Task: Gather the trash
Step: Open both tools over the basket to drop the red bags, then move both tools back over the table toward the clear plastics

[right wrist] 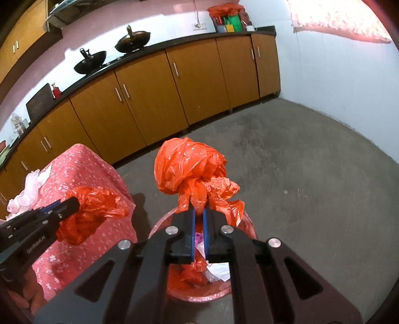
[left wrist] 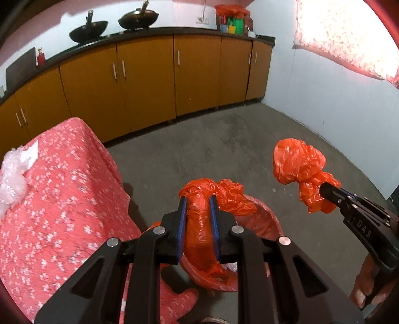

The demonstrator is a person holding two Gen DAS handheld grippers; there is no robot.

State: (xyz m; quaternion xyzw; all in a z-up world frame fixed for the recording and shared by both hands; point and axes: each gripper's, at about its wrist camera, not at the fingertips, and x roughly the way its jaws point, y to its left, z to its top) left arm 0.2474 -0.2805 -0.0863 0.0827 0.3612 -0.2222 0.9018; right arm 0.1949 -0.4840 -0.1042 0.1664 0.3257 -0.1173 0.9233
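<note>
An orange plastic trash bag lines a pink bin (right wrist: 197, 296) on the floor, and both grippers hold its top. My left gripper (left wrist: 198, 199) is shut on a twisted rope of the bag (left wrist: 199, 234); it also shows at the left of the right wrist view (right wrist: 74, 203). My right gripper (right wrist: 199, 210) is shut on the neck below a knotted orange bunch (right wrist: 189, 164), which the left wrist view shows at the right (left wrist: 296, 162) beside that gripper (left wrist: 328, 190). Crumpled white paper (right wrist: 218, 271) lies inside the bin.
A table under a pink flowered cloth (left wrist: 57, 199) stands left of the bin, with white plastic wrap (left wrist: 12, 179) on it. Brown kitchen cabinets (left wrist: 149, 79) line the far wall, with woks (left wrist: 138, 18) on the counter. Grey floor (right wrist: 299, 174) stretches to the right wall.
</note>
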